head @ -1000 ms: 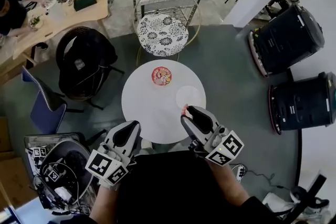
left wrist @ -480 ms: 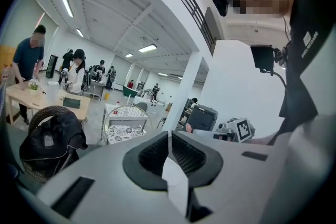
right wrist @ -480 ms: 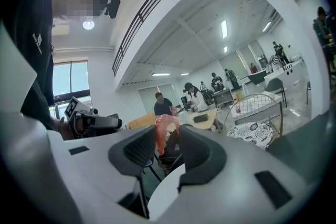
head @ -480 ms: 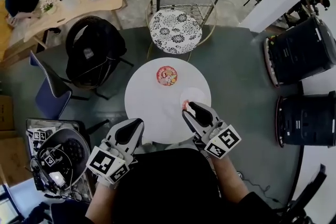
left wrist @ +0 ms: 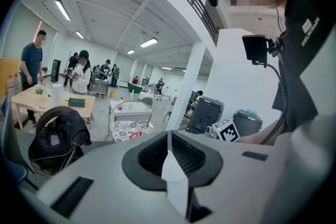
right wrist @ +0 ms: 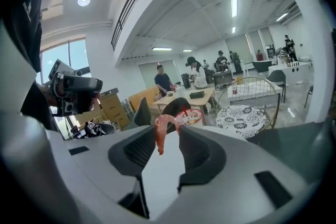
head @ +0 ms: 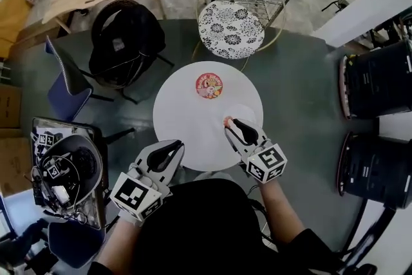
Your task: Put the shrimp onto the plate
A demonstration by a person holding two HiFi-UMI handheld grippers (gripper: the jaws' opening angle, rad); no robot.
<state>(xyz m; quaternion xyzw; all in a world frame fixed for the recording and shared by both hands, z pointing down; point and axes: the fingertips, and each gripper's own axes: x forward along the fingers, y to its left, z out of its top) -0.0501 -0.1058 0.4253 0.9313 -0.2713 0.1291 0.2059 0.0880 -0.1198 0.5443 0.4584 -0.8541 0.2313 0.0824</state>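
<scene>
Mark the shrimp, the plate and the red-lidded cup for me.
shrimp (right wrist: 160,134): right gripper view, on its hanging body between the jaws.
plate (head: 246,111): head view, on its bare white surface.
red-lidded cup (head: 209,85): head view, on the middle of the printed lid.

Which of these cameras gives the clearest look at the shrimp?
The right gripper view: the curled pink shrimp sits large between the right gripper's fingers. The head view shows only a pink speck at that gripper's tip. The left gripper view misses it.
</scene>
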